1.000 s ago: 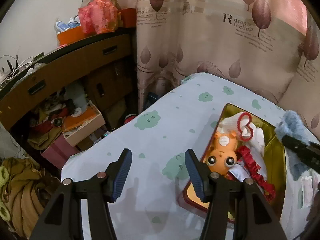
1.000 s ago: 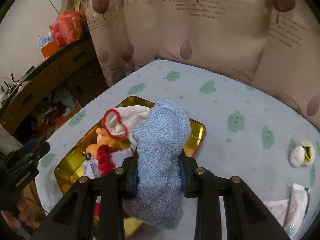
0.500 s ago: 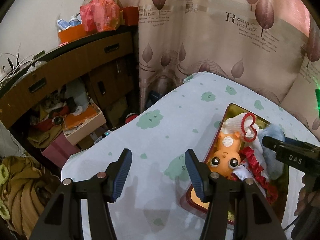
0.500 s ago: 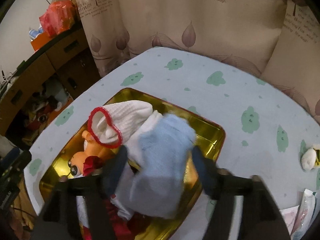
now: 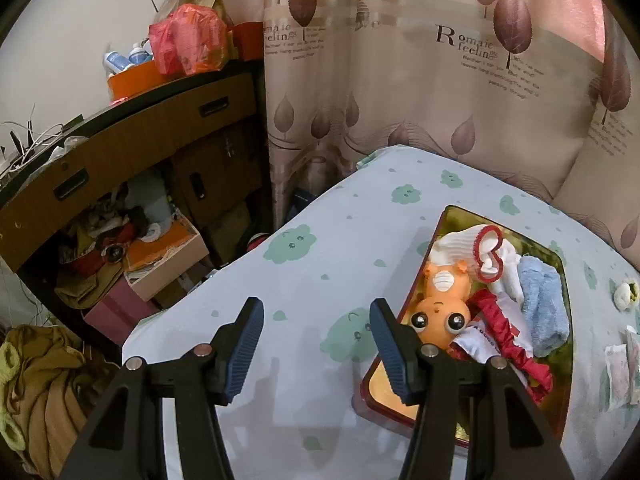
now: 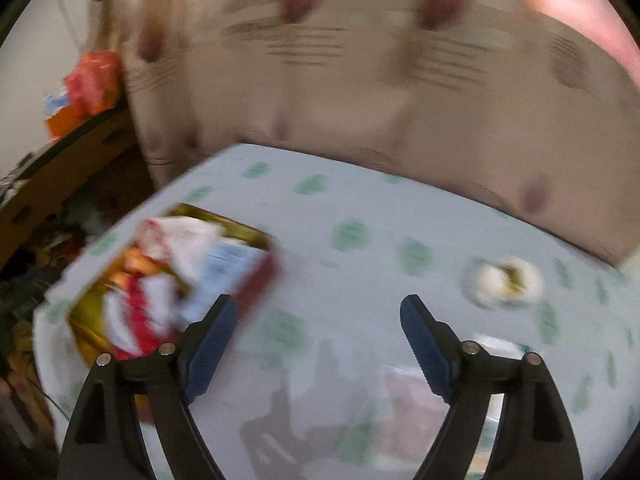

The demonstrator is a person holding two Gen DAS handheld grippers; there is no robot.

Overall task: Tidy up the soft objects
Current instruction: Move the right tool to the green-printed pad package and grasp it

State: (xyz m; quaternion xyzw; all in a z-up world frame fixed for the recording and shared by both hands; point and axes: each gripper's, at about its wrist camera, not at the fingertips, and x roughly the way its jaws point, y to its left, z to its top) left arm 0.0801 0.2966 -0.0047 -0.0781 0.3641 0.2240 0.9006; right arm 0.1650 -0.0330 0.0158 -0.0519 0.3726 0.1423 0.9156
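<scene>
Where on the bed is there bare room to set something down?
Bare sheet lies between the bed's left edge and the gold tray, and between tray and small white plush. The tray is crowded: orange plush, blue sock, red-trimmed white sock.

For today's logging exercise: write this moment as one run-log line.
blue sock: in gold tray | right gripper: jaws just opened, empty | left gripper: open, empty

Your right wrist view is smeared by motion blur throughout: the gold tray [image 6: 256, 236] and its contents read only as streaks of colour, and the small white item [image 6: 502, 282] on the bedsheet [image 6: 360, 280] cannot be identified. In your left wrist view, the tray's [image 5: 452, 216] near corner sits behind the left gripper's [image 5: 316, 346] finger, and packets [image 5: 622, 372] run off the right edge.
</scene>
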